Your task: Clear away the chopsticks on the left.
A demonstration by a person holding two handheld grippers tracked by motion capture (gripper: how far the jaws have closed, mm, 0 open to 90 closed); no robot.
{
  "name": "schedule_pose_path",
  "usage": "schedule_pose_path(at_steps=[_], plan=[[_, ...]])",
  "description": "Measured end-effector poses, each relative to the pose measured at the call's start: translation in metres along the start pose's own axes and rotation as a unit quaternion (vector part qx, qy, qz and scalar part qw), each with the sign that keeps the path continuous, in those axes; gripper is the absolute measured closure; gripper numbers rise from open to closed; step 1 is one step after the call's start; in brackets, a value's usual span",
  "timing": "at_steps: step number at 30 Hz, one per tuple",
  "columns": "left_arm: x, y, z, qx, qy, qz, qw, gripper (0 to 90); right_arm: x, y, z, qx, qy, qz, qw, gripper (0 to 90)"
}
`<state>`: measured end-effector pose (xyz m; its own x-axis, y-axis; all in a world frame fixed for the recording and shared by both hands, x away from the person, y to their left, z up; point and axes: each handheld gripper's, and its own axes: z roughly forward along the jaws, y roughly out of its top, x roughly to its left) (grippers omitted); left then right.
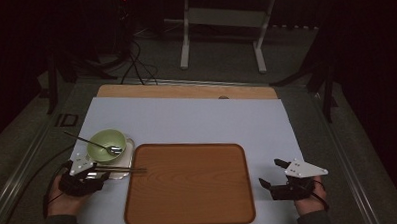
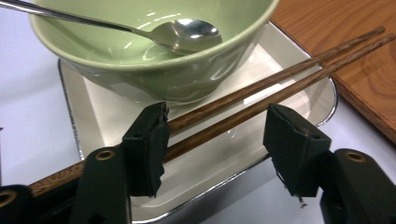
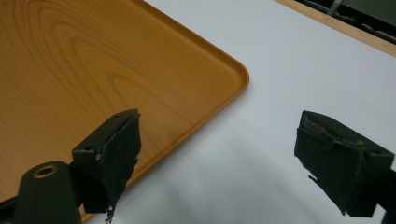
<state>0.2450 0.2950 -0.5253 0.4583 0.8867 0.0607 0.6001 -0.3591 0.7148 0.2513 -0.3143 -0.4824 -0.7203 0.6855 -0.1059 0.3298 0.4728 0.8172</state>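
Waiting bare, the wooden tray (image 1: 189,185) has received nothing; bowl (image 1: 106,144) and spoon (image 2: 187,35) sit on the small metal dish (image 2: 84,116) beside it, chopsticks (image 2: 280,81) between the left gripper's (image 2: 215,140) parted jaws, unclamped; right gripper (image 3: 233,158) idles agape.

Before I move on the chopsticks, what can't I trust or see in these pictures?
- Chopsticks: near ends hidden behind the left gripper body in the left gripper view; whether they touch its left pad is unclear.
- Steel tray: part under the green bowl hidden.
- Spoon: handle cut off by the frame edge.
- High view: dim, the chopsticks too thin to separate.
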Motion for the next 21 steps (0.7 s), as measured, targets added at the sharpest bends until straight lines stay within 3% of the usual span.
schedule_pose_path(at_steps=[8,18,20,21], plan=[[-0.003,0.001,-0.002,0.001,-0.003,0.011,0.9999,50.9,0.0,0.0,0.0,0.0,0.0,0.001,1.0,14.4],[-0.007,0.0,-0.006,0.0,-0.025,0.021,0.9995,56.6,0.0,0.0,0.0,0.0,0.002,0.002,1.0,14.4],[-0.008,-0.001,-0.006,0.005,-0.026,0.026,0.9993,56.4,0.0,0.0,0.0,0.0,0.002,0.003,1.0,14.4],[-0.011,-0.002,-0.005,0.016,-0.024,0.038,0.9989,56.4,0.0,0.0,0.0,0.0,0.002,0.003,1.0,14.4]])
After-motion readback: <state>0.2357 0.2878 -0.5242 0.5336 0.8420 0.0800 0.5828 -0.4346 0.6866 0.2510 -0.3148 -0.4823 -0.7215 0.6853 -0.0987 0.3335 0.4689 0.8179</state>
